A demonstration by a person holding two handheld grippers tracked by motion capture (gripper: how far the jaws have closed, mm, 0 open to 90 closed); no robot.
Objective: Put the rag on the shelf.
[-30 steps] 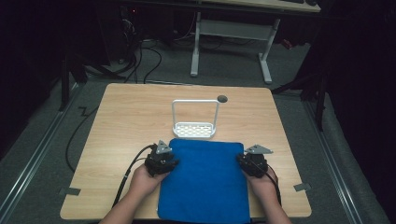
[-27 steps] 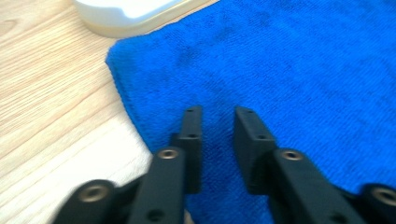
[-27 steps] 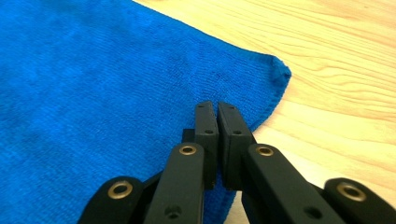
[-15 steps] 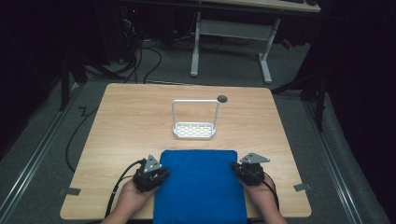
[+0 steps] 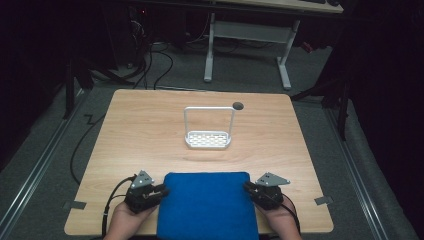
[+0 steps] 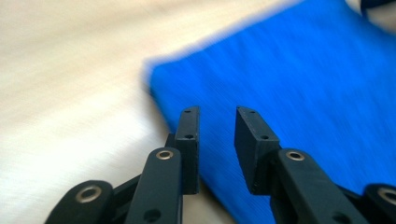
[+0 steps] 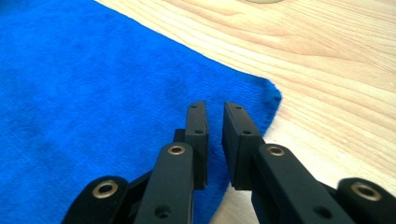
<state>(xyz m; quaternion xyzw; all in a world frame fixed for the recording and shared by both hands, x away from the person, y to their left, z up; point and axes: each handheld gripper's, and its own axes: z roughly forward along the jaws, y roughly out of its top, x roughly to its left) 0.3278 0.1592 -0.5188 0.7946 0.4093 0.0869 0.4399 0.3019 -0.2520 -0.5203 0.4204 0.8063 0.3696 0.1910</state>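
A blue cloth (image 5: pixel 207 205) lies flat at the near edge of the wooden table (image 5: pixel 140 130), its near end running past the table edge. My left gripper (image 5: pixel 162 190) sits at the cloth's far left corner. In the left gripper view its jaws (image 6: pixel 217 114) stand apart over the cloth (image 6: pixel 303 79) edge with nothing between them. My right gripper (image 5: pixel 247 187) sits at the far right corner. Its jaws (image 7: pixel 215 108) show a narrow gap above the cloth (image 7: pixel 93 84), gripping nothing.
A small white rack (image 5: pixel 208 140) with a tall wire handle stands mid-table beyond the cloth. A dark round hole (image 5: pixel 238 105) lies behind it. Bare wood spreads to both sides. Black cables trail off the left edge.
Both grippers moved toward the person, dragging the cloth nearer so its end hangs past the table edge. The jaws now stand apart at the far corners.
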